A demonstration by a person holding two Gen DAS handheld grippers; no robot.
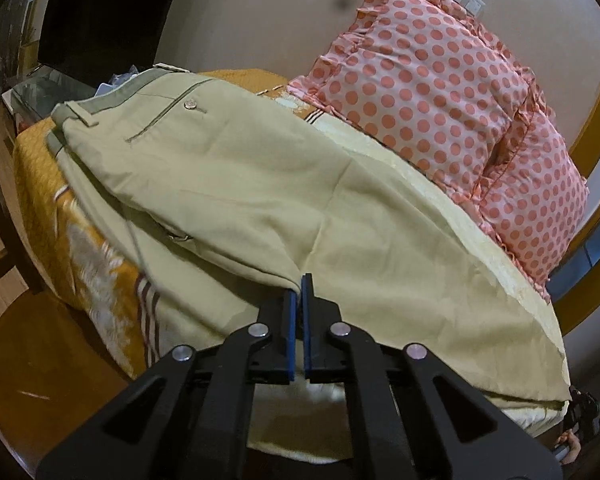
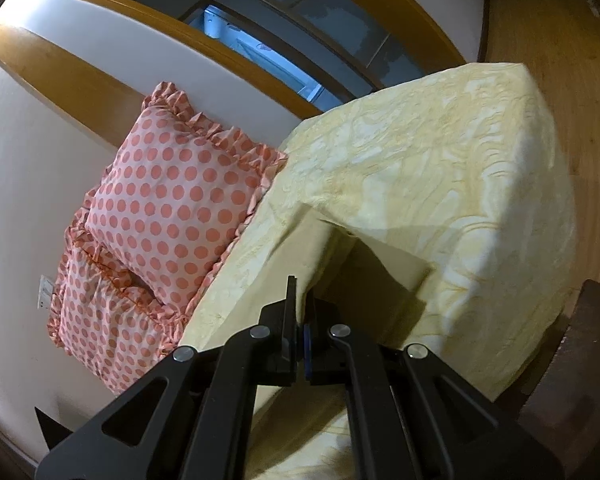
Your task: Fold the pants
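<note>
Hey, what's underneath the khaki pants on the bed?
Under the pants lie a pale yellow bedspread and an orange patterned cover. What is directly beneath their middle is covered.

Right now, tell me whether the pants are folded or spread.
Partly folded: the pants lie doubled lengthwise, legs stacked, still full length on the bed.

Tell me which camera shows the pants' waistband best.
The left wrist view: the waistband lies in plain sight at the far end of the pants, above the buttoned back pocket. The right wrist view shows only pinched leg fabric, no waistband.
</note>
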